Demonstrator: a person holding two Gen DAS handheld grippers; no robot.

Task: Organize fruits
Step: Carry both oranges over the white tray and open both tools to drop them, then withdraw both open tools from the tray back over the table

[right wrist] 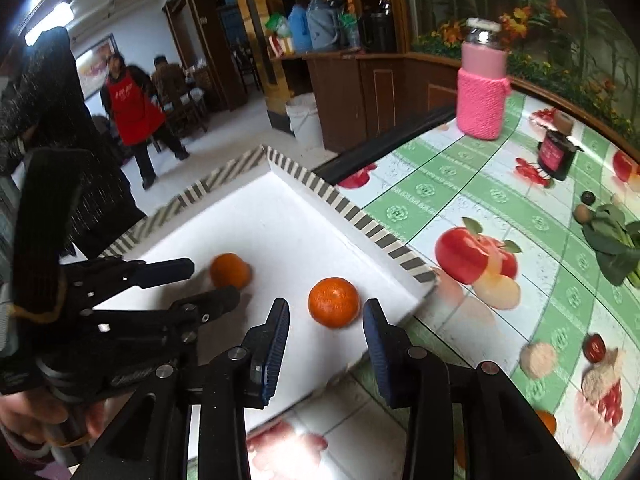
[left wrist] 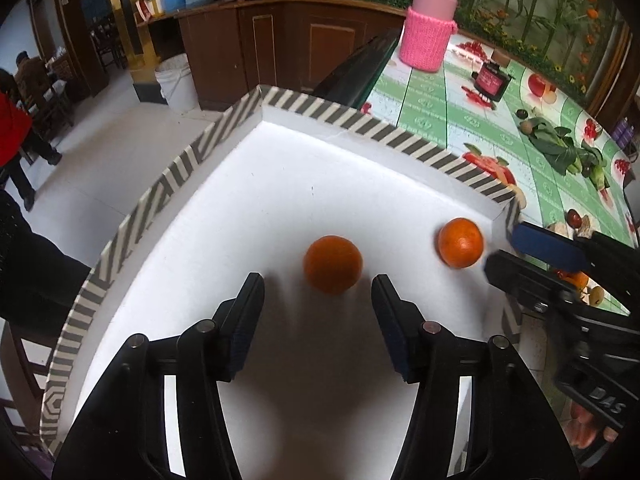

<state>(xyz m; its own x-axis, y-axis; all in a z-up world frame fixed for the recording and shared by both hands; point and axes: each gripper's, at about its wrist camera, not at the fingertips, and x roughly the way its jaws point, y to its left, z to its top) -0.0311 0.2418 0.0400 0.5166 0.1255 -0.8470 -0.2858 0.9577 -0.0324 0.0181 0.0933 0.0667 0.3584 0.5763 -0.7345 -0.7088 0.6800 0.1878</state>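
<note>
A white tray with a striped rim holds two oranges on its floor. One orange lies just past the tips of my left gripper, which is open; its pads stand clear of the fruit. The other orange rests near the tray's right corner. My right gripper is open around it, with a gap on each side. A hand holds the left gripper at the lower left of the right wrist view.
The tray sits on a table with a fruit-print cloth. On it stand a pink knit-covered bottle, a small dark jar and leafy greens. A white bucket and people stand on the floor beyond.
</note>
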